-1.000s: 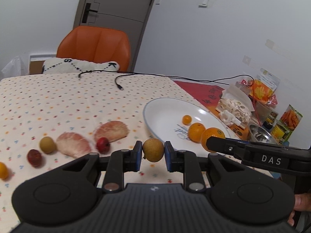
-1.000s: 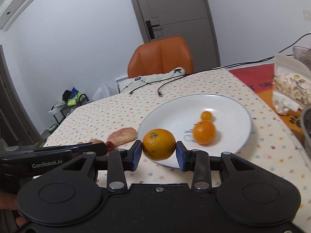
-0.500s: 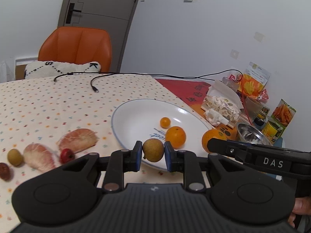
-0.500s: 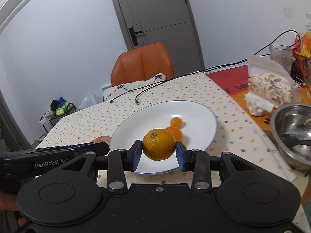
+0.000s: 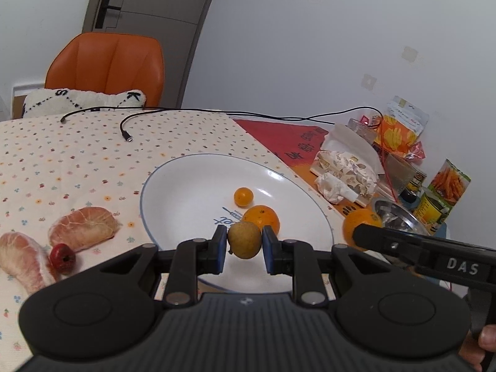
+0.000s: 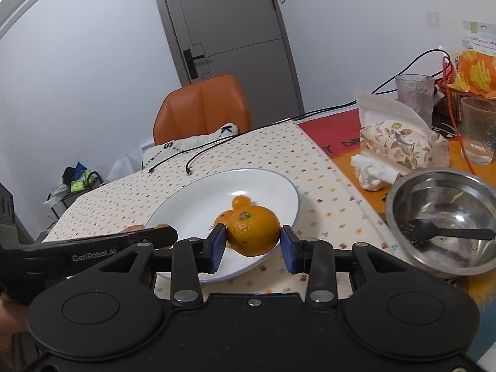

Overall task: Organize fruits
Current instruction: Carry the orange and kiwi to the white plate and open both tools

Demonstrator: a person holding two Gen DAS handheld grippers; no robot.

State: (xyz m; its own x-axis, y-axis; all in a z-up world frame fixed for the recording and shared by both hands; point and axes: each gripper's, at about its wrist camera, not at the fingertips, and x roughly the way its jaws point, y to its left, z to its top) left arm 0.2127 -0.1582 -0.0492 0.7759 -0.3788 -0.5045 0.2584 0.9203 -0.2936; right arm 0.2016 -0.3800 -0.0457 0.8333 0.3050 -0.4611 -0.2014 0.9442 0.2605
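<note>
Hovering over the white plate (image 5: 173, 183), the left gripper (image 5: 244, 245) clamps a brownish fruit (image 5: 244, 239) and the right gripper (image 6: 252, 245) an orange (image 6: 253, 230), both poised for dropping in.

Your desk (image 5: 62, 161) wore a dotted cloth. Directly on it lay a white plate (image 5: 186, 192), two peeled pomelo segments (image 5: 83, 228), a small red fruit (image 5: 63, 256), a black cable (image 5: 124, 127), and a steel bowl (image 6: 440, 217) at the right.
</note>
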